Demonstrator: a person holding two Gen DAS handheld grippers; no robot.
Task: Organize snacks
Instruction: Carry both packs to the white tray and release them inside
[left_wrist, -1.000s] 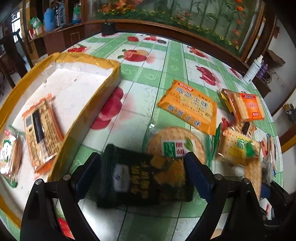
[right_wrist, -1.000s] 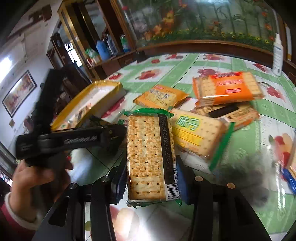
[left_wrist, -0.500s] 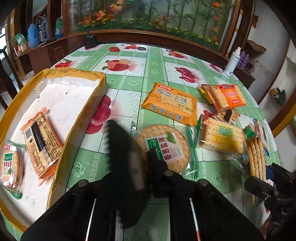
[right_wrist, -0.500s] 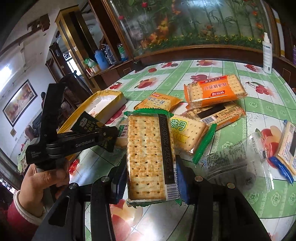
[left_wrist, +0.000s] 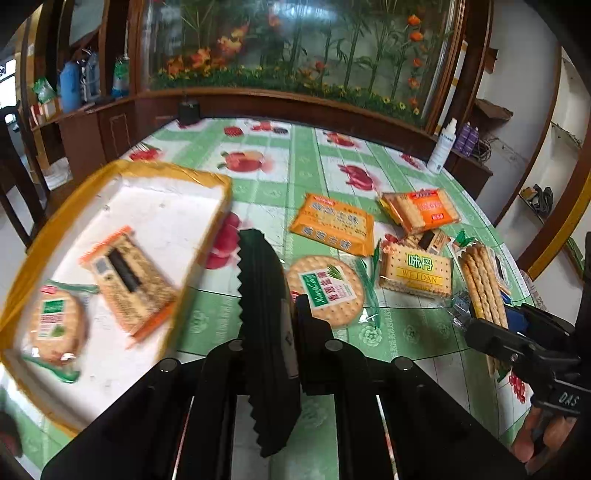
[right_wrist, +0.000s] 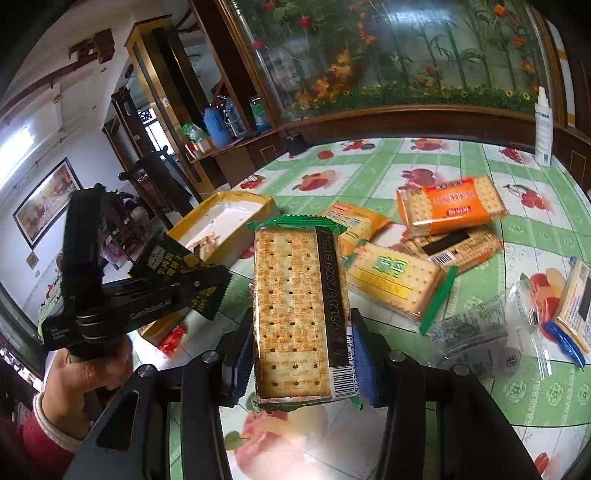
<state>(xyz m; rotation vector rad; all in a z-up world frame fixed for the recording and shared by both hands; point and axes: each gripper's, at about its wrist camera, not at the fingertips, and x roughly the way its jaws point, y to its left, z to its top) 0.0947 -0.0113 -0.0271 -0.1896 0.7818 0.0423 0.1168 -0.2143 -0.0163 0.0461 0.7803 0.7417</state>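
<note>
The table (left_wrist: 295, 173), under its green-checked fruit cloth, filled most of what I saw. At nine o'clock from my left gripper sat the yellow-rimmed tray (left_wrist: 207, 177), already holding a rectangular cracker pack (left_wrist: 129, 280) and, at its near end, a round biscuit pack (left_wrist: 55, 325).

Loose snacks lay from twelve to two o'clock: an orange wafer pack (left_wrist: 332, 225) at twelve, a round cracker pack (left_wrist: 325, 291) just ahead of my fingers, a yellow Weidan pack (left_wrist: 415, 271) beside it at one, and an orange-labelled cracker pack (left_wrist: 421, 210) farther out at one.

My right gripper (right_wrist: 301, 350) had its blue pads pressed against the long sides of a green-edged soda cracker pack (right_wrist: 299, 306), held lifted off the cloth with its far end pointing to twelve.

My left gripper (left_wrist: 273, 325) was clamped tight on a thin black snack packet (left_wrist: 266, 332), held edge-on with its zigzag seam running down the middle of the view. From the right wrist it showed at nine o'clock, the packet's corner sticking out past the fingers, over the tray's near corner.
</note>
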